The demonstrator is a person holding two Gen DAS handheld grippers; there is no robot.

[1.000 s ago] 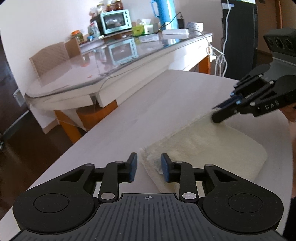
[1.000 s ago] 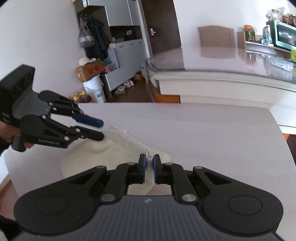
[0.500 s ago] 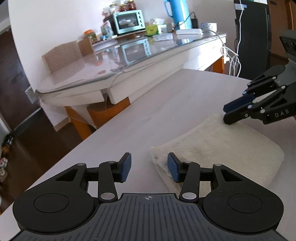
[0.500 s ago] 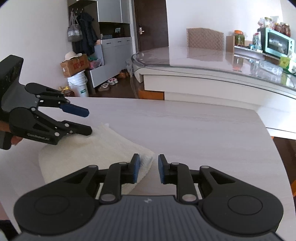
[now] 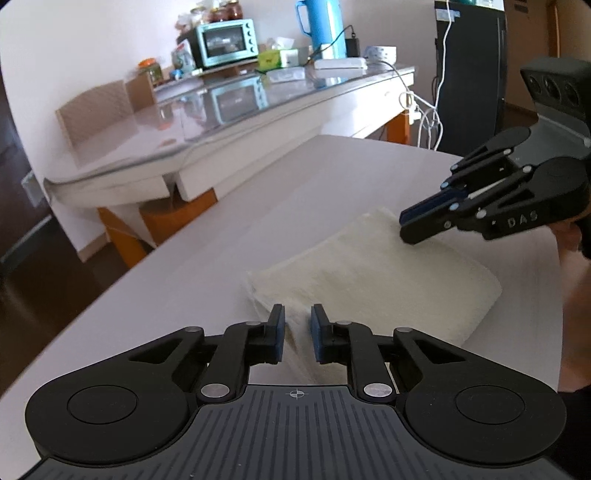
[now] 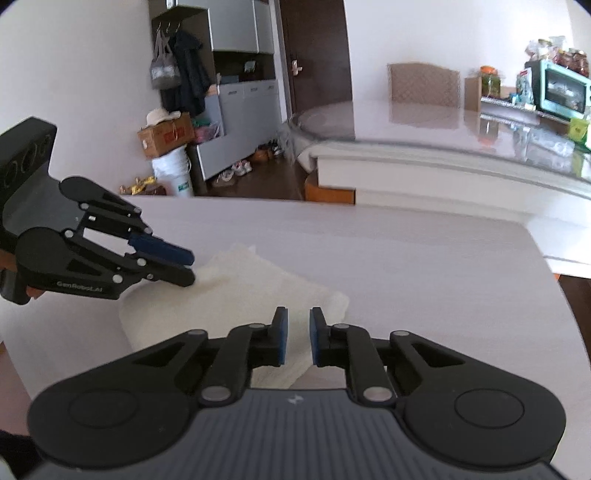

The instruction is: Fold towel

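A cream towel (image 5: 373,280) lies folded flat on the pale wooden table (image 5: 229,236); it also shows in the right wrist view (image 6: 243,291). My left gripper (image 5: 297,334) is open a little, empty, its jaws over the towel's near corner. It shows from the side in the right wrist view (image 6: 190,266), just above the towel's far corner. My right gripper (image 6: 295,334) is open a little and empty over the towel's other end. In the left wrist view it (image 5: 404,225) hovers at the towel's far edge, its jaws looking nearly together.
A glass-topped table (image 5: 207,122) stands beyond the work table, carrying a teal toaster oven (image 5: 225,42), a blue kettle (image 5: 321,26) and cables. A black appliance (image 5: 469,74) stands at the far right. Cabinets, a box and a bucket (image 6: 173,173) line the wall.
Both grippers narrowed their jaws since half a second ago and moved in over the towel's ends. A second ago the right gripper was pinching the towel's edge; it has let go.
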